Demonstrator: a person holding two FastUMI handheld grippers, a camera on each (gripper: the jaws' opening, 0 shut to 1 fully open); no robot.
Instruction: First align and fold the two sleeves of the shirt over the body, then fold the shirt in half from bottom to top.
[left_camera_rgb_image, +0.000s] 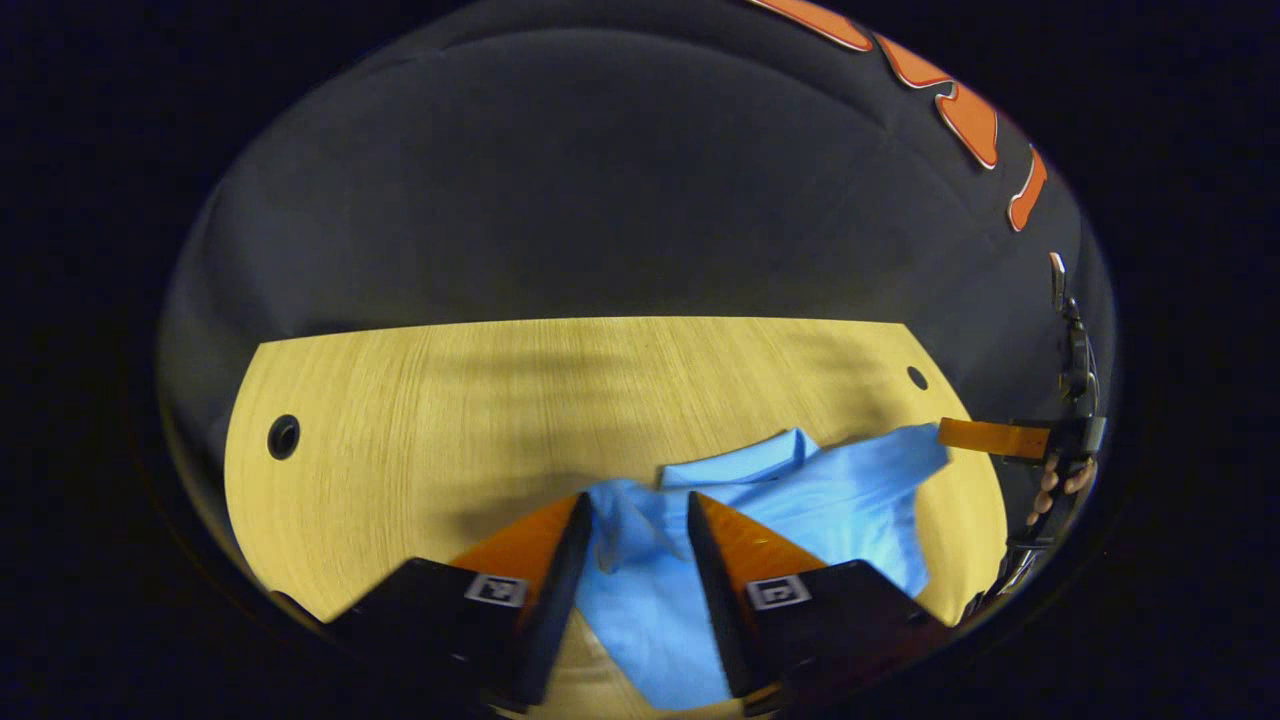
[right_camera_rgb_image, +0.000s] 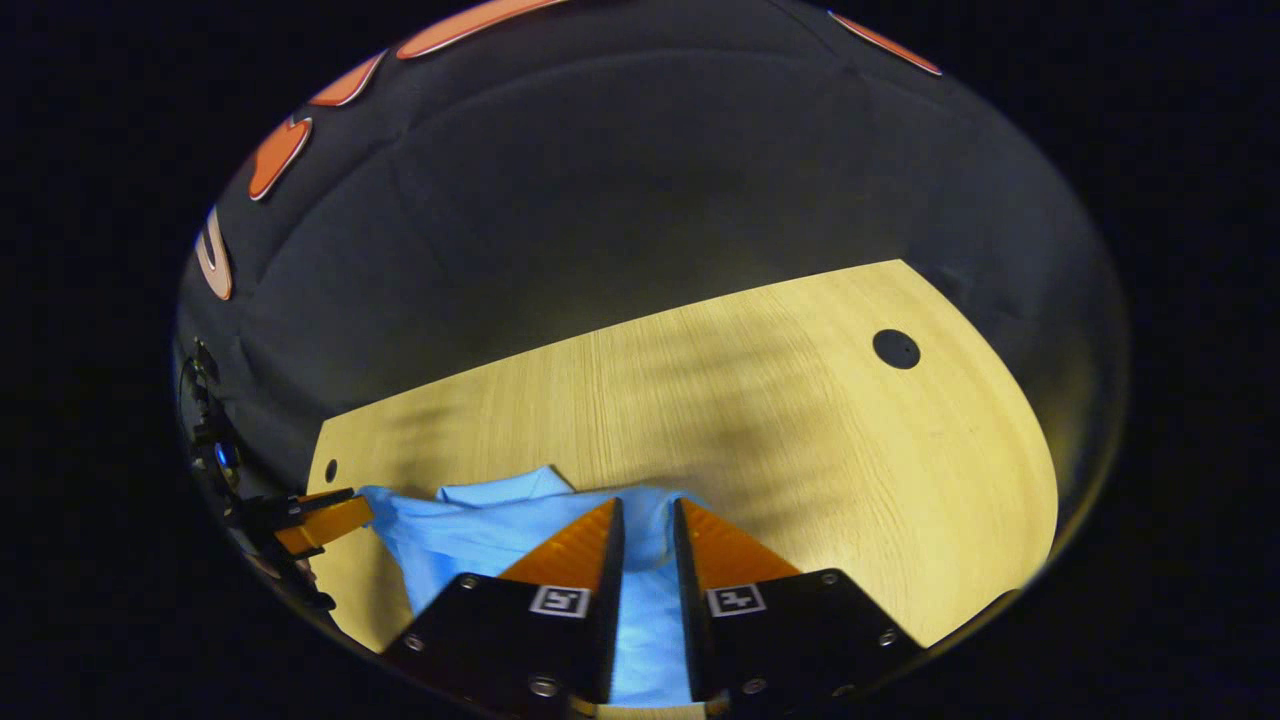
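Observation:
A light blue shirt lies collar-up on the wooden table. In the left gripper view, bunched cloth from one shoulder fills the gap between my left gripper's fingers, which press on it. At the far right, my right gripper holds the shirt's other end raised off the table. In the right gripper view, the shirt runs between my right gripper's narrowly spaced fingers. My left gripper holds the shirt's far corner at the left. The shirt's lower part is hidden behind the fingers.
Round cable holes sit near the table's far corners, and one also shows in the right gripper view. A hand grips the right tool. Bare wood stretches beyond the shirt to the booth's black wall.

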